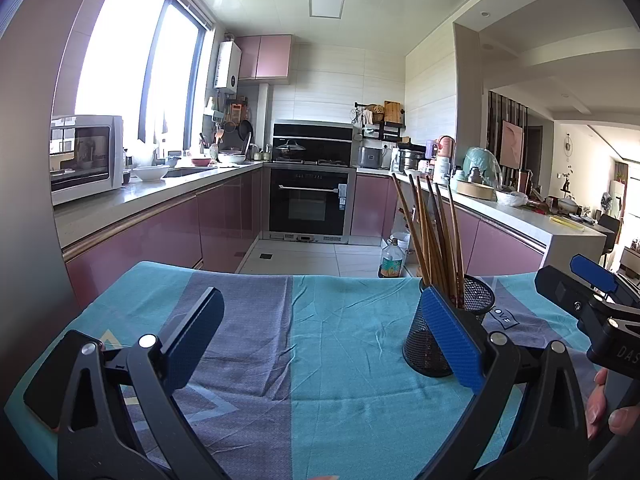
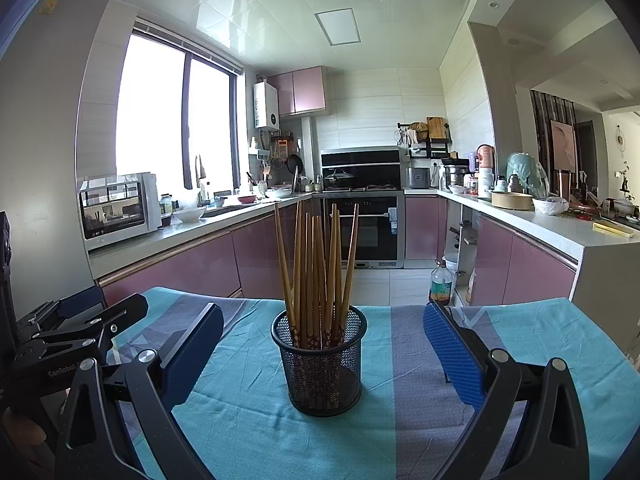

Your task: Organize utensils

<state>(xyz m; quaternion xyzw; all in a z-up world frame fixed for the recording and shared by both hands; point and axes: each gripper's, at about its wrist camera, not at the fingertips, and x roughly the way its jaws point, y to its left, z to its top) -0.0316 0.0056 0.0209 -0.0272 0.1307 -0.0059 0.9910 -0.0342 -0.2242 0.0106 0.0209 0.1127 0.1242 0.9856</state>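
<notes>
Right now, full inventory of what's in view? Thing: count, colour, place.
chopsticks: about ten, brown wood, standing upright in the cup
cup: one, black wire mesh, on the tablecloth, centred ahead of the right gripper
tablecloth: one, teal and grey-purple, covers the table
oil bottle: one, clear with dark liquid, on the floor beyond the table
microwave: one, white, left counter
oven: one, black, far wall under the stove
white bowl: one, left counter by the sink
left gripper: open, empty, cup by its right finger
right gripper: open, empty, facing the cup
hand: fingers on the right gripper's handle
</notes>
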